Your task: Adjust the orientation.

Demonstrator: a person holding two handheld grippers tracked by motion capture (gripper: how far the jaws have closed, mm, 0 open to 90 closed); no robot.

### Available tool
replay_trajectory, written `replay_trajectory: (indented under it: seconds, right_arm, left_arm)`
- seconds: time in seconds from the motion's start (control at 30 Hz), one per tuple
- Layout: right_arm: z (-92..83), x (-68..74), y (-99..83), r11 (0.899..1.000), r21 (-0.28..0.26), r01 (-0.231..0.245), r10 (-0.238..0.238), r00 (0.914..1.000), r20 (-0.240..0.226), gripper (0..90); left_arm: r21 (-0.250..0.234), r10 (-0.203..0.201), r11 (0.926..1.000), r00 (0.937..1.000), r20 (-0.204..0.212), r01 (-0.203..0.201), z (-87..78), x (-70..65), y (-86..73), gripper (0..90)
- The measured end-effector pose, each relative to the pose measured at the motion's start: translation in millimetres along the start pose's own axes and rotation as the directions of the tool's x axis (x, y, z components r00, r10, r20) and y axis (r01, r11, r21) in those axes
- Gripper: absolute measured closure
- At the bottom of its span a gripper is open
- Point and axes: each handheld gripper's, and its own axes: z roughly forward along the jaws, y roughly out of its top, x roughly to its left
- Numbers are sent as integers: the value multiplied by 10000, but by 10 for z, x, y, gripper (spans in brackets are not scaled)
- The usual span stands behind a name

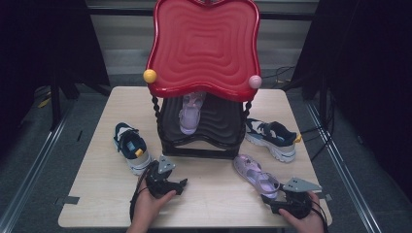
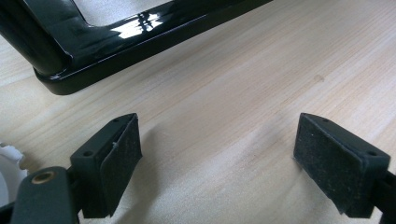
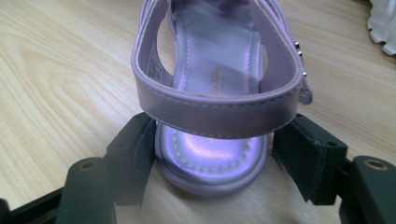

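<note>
One lilac sandal (image 1: 190, 112) already sits on the black lower shelf of the shoe rack (image 1: 201, 141), under its glossy red rippled top. Its mate, the second lilac sandal (image 3: 217, 93), lies on the pale wood-grain surface (image 1: 218, 194) at about five o'clock from the rack, heel toward the right claw (image 1: 275, 199). That claw brackets the heel, jaws wide; the left pad appears to touch the sole, the right stands clear, so no firm grip. The left claw (image 2: 217, 161) gapes empty over bare wood near the rack's shiny base. Two navy-and-white sneakers (image 1: 130, 145) (image 1: 272, 136) wait at nine and three o'clock.
</note>
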Motion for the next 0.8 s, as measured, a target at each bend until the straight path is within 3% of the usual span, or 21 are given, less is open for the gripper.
replay_trajectory:
  seconds: [0.17, 0.4, 0.43, 0.8]
  right_arm:
    - [1, 11, -9, 9998, -38, 201, -201, 9998, 78, 306]
    - [28, 40, 16, 10000, 27, -12, 11, 9993, 362, 308]
    - [28, 46, 23, 10000, 30, -10, 9, 9995, 305, 348]
    - [21, 36, 29, 10000, 65, 5, -6, 9998, 223, 361]
  left_arm:
    - [24, 43, 10000, 10000, -3, -43, -1, 3, 1, 145]
    - [64, 55, 10000, 10000, -20, -55, -2, 7, 3, 145]
    - [61, 49, 10000, 10000, -21, -49, -2, 6, 3, 145]
    - [31, 63, 10000, 10000, -33, -63, 5, 9, 9, 145]
